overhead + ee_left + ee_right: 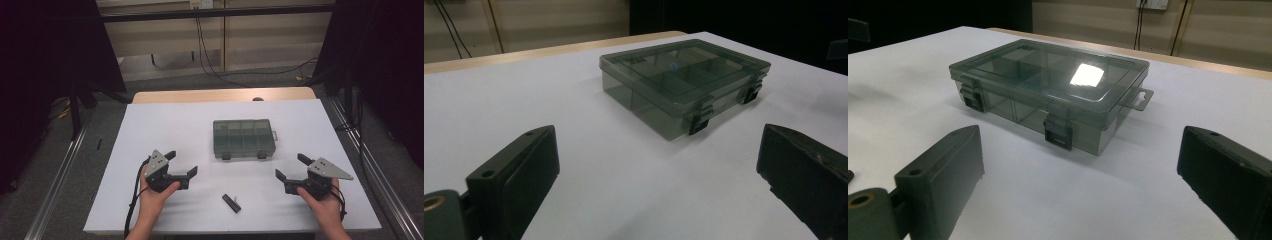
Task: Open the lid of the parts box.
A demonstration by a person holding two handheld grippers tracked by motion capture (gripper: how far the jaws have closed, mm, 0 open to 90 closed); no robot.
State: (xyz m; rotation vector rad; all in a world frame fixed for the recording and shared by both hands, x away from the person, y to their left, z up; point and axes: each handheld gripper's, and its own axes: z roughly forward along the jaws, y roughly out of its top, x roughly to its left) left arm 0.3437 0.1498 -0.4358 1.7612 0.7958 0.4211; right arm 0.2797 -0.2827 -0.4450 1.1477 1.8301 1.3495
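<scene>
Nearest the person lies a small black part (231, 203) on the white table (150, 125), between the two hands; the left gripper (181, 164) and the right gripper (288, 167) hover a little farther on, jaws spread wide, holding nothing; beyond them, mid-table, sits the smoky compartment box (244, 138), lid down, both front latches (1058, 132) apparently fastened. This looks like the approach stage; the next move likely calls for flipping those latches.

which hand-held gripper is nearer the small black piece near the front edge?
Left, narrowly. The left hand-held gripper sits up and to the left of the small black piece; the right hand-held gripper sits up and to its right, slightly farther.
</scene>
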